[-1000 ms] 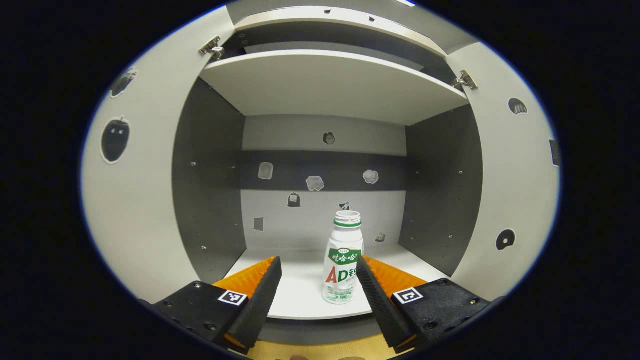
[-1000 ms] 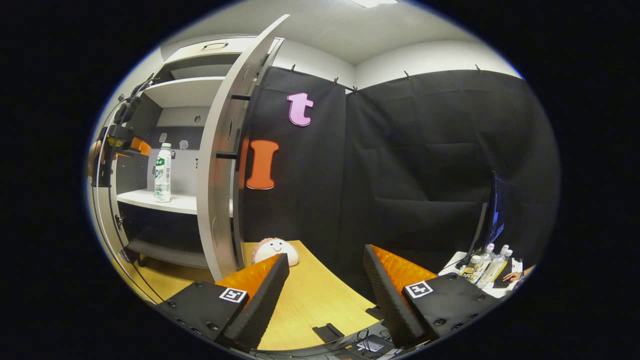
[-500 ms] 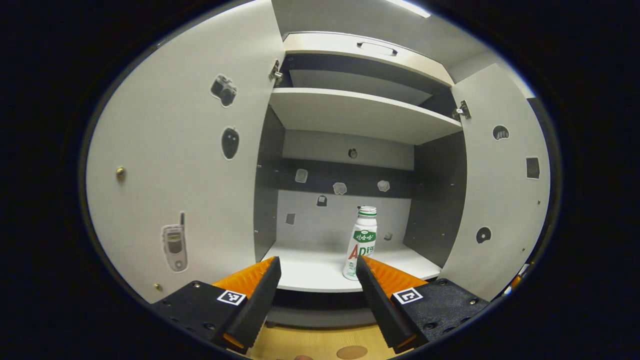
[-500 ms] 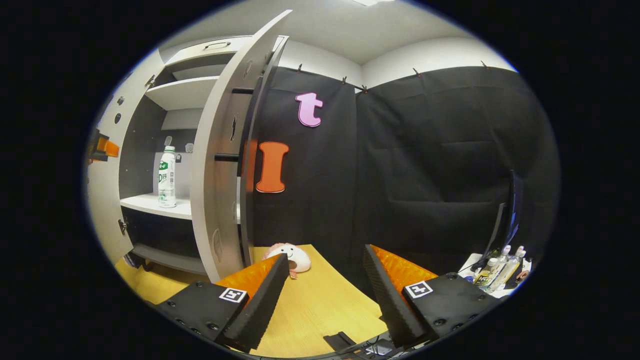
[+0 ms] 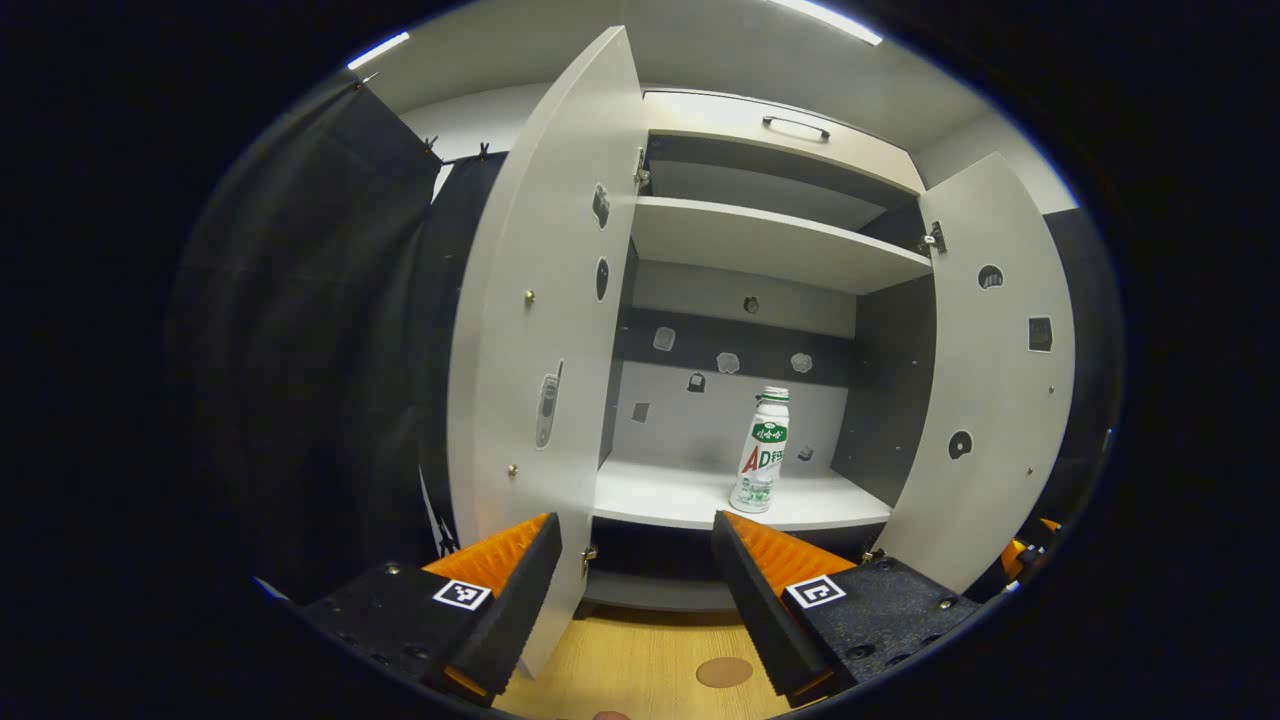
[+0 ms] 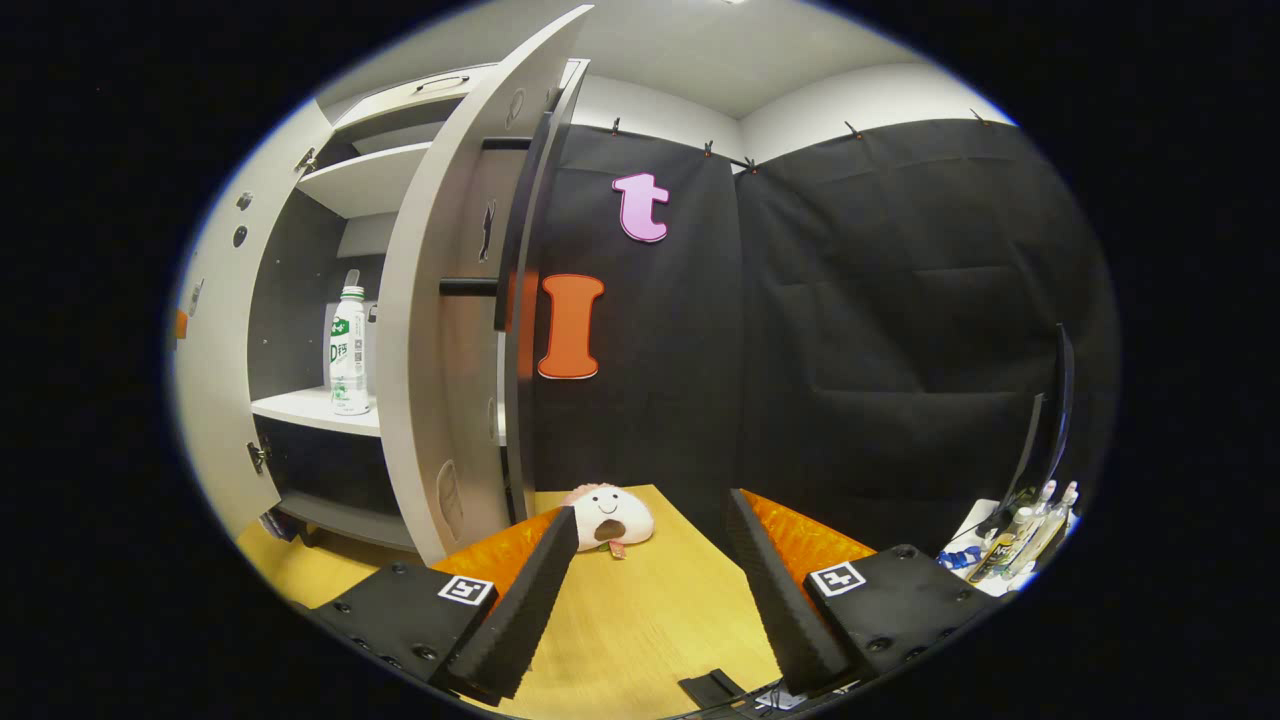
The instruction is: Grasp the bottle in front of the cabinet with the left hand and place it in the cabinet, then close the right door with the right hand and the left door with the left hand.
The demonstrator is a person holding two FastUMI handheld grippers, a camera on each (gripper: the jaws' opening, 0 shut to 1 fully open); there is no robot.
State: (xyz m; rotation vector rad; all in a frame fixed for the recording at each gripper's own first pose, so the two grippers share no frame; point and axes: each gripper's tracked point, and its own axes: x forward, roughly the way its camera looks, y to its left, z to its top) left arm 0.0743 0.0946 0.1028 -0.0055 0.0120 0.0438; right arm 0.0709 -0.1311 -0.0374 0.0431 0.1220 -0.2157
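The bottle (image 5: 760, 450) stands upright on the cabinet (image 5: 740, 500) shelf, both grippers (image 5: 635, 575) (image 6: 650, 570) spread and empty; the right should press the cabinet's right door (image 6: 440, 330) near its free edge.

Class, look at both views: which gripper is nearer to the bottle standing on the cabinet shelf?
Left. The left gripper faces the bottle from just outside the open cabinet. The right gripper is off to the side, beyond the right door.
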